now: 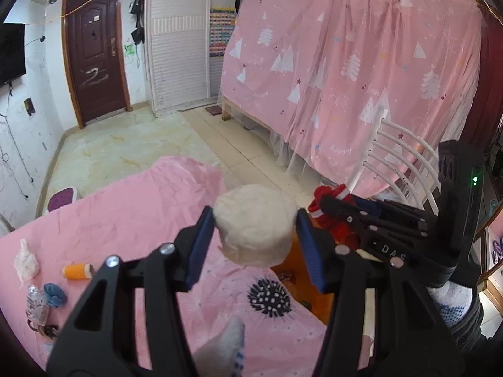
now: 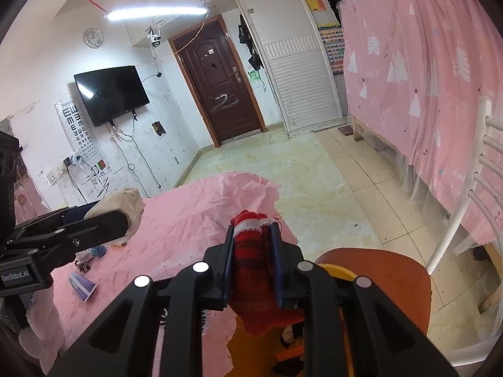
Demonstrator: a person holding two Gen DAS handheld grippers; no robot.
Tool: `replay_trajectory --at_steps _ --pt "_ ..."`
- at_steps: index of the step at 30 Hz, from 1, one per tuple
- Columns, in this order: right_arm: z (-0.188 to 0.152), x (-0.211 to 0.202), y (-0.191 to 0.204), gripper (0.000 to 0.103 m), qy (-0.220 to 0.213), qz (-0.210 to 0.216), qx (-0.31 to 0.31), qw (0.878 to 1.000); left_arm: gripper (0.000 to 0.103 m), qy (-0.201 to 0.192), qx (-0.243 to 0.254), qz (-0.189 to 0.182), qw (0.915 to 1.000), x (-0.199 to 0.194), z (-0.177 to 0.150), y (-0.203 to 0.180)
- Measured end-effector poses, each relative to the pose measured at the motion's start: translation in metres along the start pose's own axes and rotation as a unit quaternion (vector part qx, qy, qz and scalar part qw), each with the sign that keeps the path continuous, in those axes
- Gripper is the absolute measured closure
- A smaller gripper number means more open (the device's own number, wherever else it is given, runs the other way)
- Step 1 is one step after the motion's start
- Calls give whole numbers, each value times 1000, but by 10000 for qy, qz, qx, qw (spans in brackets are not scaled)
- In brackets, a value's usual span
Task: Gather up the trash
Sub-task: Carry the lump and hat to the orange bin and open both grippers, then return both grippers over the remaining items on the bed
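Note:
My left gripper (image 1: 254, 220) is shut on a white crumpled wad (image 1: 256, 226), which it holds above the right edge of the pink-covered table (image 1: 132, 213). Just to its right, my right gripper (image 1: 323, 204) is shut on a red knitted cloth with a white stripe (image 1: 327, 194). In the right wrist view the same red cloth (image 2: 251, 251) sits squeezed between the blue pads (image 2: 228, 267) of the right gripper (image 2: 253, 229). It hangs over an orange bin (image 2: 377, 270) beside the table. The left gripper and its wad (image 2: 125, 204) show at the left of that view.
On the table's left part lie a white tissue clump (image 1: 26, 264), an orange bottle (image 1: 77, 271), a blue scrap (image 1: 55, 293), a clear wrapper (image 1: 36, 301) and a purple-white packet (image 2: 82, 287). A white chair back (image 1: 405, 163) stands to the right before pink bed curtains (image 1: 345, 62).

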State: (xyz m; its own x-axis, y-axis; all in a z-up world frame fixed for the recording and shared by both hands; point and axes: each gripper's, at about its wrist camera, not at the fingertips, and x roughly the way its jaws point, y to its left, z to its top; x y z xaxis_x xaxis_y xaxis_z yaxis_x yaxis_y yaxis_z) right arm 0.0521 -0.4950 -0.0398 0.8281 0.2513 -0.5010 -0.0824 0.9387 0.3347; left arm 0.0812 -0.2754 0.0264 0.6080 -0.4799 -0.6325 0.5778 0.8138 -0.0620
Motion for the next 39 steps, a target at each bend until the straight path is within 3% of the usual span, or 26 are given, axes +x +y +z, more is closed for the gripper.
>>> replay_trajectory --at_steps 6,9,20,24,29,31,39 --pt "-4 0 -15 80 -25 -57 222 9997 52 125 49 -120 9998 15 3 -17" --pt "-4 -4 -26 77 -94 -123 354 9993 38 189 -75 -228 9995 26 5 -19" --pt "-7 -11 -36 65 -133 -168 479 9986 38 307 -145 -365 9988 35 1 -26" --pt "-3 -12 -24 64 -143 -146 402 9990 37 216 -245 -380 9987 25 1 -16" --pt "2 -13 -4 49 -173 -100 300 9993 35 65 -363 -352 9987 7 -3 -2" --pt "4 -11 7 49 -153 -64 227 9996 34 -10 -418 -303 9987 -2 -5 6" --pt "15 4 66 37 -17 160 -184 9997 30 -259 -610 182 9976 -38 -16 51"
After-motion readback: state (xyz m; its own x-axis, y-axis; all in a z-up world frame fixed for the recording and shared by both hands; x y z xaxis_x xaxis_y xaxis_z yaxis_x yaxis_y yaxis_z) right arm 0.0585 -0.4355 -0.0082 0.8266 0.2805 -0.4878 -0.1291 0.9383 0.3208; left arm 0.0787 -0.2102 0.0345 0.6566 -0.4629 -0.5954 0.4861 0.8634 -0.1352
